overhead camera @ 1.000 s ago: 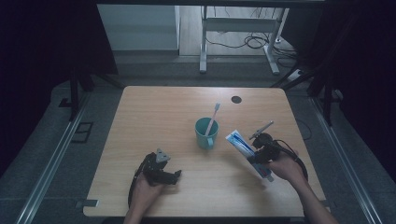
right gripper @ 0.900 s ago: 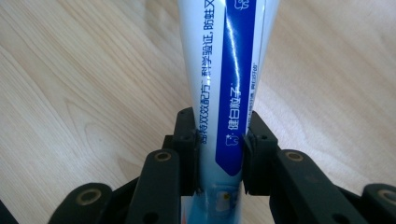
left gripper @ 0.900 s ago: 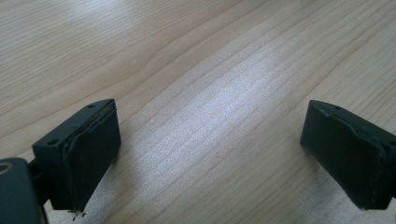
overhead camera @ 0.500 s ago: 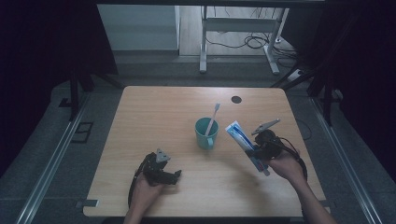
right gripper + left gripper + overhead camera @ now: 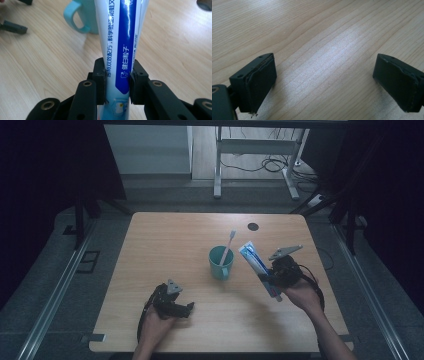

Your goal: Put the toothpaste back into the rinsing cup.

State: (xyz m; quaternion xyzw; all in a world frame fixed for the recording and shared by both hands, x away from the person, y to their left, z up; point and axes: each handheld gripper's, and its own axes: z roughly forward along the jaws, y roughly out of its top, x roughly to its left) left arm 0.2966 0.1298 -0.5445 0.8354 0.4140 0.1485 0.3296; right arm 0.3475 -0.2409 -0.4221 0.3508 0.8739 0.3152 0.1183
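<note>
A: Right gripper (image 5: pixel 272 279) status?

B: Jaws are clamped on the tube (image 5: pixel 258 267) — pads are seen pressed against both sides of it in the right gripper view (image 5: pixel 117 82). The tube (image 5: pixel 120 37) is held off the table (image 5: pixel 175 235), tilted, its flat end up and toward the cup (image 5: pixel 220 262).

A: Where is the tube relative to the cup?

B: Just beside it, on the cup's right in the high view. Not touching, as far as can be told. In the right gripper view the cup (image 5: pixel 82 17) is seen behind the tube, handle to the left.

A: Anything in the cup?

B: A toothbrush (image 5: pixel 227 246) is stood in it, leaning, head up.

A: Left gripper (image 5: pixel 186 308)?

B: Rested low at the near left of the table, well apart from the cup. Jaws are spread wide — bare wood is seen between them in the left gripper view (image 5: pixel 324 82). Nothing is gripped.

A: Other items?

B: A dark round spot (image 5: pixel 253 226) is seen on the far side of the table, beyond the cup.
</note>
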